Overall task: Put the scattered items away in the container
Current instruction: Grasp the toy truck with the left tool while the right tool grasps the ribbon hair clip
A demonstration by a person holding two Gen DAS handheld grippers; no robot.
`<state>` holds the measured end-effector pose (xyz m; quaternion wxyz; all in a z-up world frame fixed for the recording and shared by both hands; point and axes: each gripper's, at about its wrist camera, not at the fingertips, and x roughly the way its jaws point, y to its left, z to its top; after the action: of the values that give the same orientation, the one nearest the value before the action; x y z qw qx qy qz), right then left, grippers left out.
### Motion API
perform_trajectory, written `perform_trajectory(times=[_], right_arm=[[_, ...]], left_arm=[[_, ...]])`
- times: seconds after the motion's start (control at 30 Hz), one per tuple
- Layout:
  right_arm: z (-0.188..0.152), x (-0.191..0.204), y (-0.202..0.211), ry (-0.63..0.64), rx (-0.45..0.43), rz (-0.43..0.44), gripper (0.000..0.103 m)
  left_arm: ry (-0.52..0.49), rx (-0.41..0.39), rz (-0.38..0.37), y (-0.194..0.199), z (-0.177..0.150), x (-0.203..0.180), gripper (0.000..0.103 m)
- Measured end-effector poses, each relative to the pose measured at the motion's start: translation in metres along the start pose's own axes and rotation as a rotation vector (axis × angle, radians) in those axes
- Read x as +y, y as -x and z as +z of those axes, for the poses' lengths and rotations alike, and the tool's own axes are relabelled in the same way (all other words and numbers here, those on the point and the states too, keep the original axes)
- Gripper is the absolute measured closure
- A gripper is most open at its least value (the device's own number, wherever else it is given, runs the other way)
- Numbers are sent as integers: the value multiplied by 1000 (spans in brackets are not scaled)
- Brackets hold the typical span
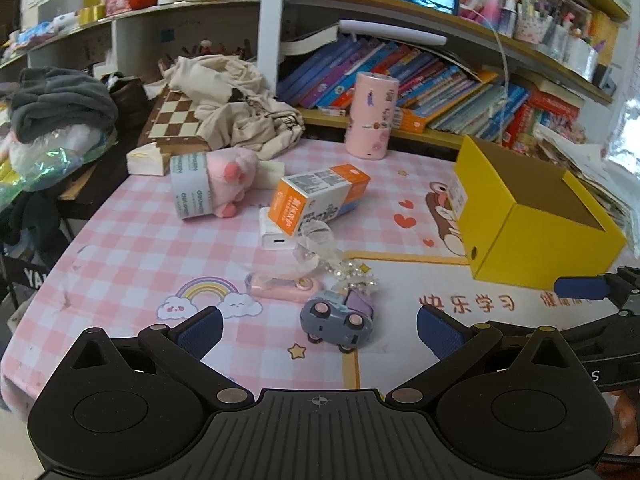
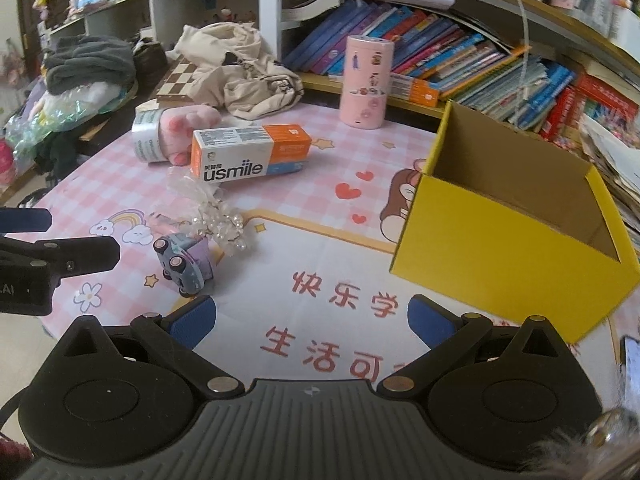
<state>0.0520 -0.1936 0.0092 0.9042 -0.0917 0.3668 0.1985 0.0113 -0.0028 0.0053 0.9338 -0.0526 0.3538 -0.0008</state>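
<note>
Scattered items, listed left to right on the pink checked desk mat (image 1: 120, 248): tape roll (image 1: 190, 184) with plush paw (image 1: 232, 172) pushed through it; white charger (image 1: 276, 236) under the orange usmile box (image 2: 248, 152); pink clip (image 1: 280, 286); beaded ribbon bow (image 2: 224, 224); grey-lilac toy car (image 1: 340, 318); pink canister (image 2: 366, 80) (upright, possibly not part of the clutter). Yellow cardboard box (image 2: 512, 240), far right: open, what shows of its inside bare. Left gripper (image 1: 318, 332): spread, holding nothing, toy car just ahead between its fingers. Right gripper (image 2: 312, 320): spread, holding nothing, over bare mat. Judged step: collecting; the car looks the likeliest pick, calling for a short advance and squeeze across its body.
</note>
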Motion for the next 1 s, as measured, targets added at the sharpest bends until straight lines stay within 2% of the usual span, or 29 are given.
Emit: perform_trajectory(times=[0.13, 0.33, 0.43, 0.5, 0.63, 0.8, 1.0], right_arm=[[9, -3, -9, 52, 1, 44, 0], [20, -4, -25, 131, 4, 135, 2], [25, -4, -34, 164, 13, 186, 4], [28, -1, -41, 189, 20, 221, 13], [32, 4, -55, 227, 44, 284, 25], [40, 11, -71, 256, 69, 362, 48], [53, 18, -89, 248, 75, 430, 54]], left_arm=[[32, -2, 36, -4, 2, -2, 0], [92, -56, 24, -4, 3, -4, 0], [113, -50, 39, -7, 4, -6, 0], [133, -42, 56, -8, 4, -4, 0], [181, -20, 98, -12, 3, 1, 0], [225, 16, 152, -18, 1, 8, 0], [256, 41, 195, -21, -2, 14, 0]])
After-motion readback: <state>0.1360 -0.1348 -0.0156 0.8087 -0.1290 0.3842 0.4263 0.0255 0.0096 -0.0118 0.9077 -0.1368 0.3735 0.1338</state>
